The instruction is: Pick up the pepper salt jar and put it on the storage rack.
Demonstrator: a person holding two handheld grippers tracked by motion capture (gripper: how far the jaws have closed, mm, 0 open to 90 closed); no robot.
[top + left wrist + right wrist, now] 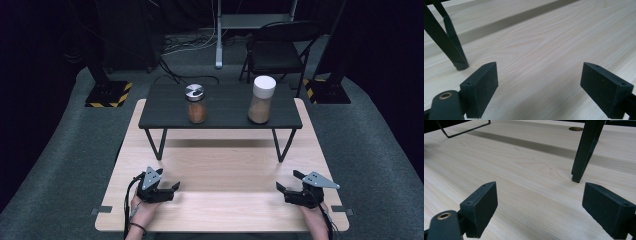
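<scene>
Left gripper [173, 189]: jaws wide apart, nothing between; low over bare wood near the table's front edge; jaws aimed inward toward the other gripper.
Left pads [480, 87]: foam faces clean, only wood grain in the gap between them.
Left hand [142, 212]: wrapped on the gripper body from behind, cable trailing back by the wrist.
Right gripper [286, 186]: jaws wide apart, holding nothing; low over bare wood, well apart from the left gripper, jaws aimed inward.
Right pads [480, 207]: bare wood between them.
Right hand [312, 216]: behind the gripper, at the table's front edge.
Light wood table [225, 170]: under both grippers.
Black shelf [220, 107]: raised on thin legs, ahead of both grippers, spanning the far half of the table.
Shelf leg [584, 152]: just ahead of the right jaws, foot on the wood.
Short jar [195, 104]: silver lid, orange-brown contents; upright on the shelf, well ahead of the left gripper.
Tall jar [262, 99]: white lid, brown contents; upright on the shelf, well ahead of the right gripper, apart from the short jar.
Folding chair [277, 50]: beyond the shelf, on the floor.
</scene>
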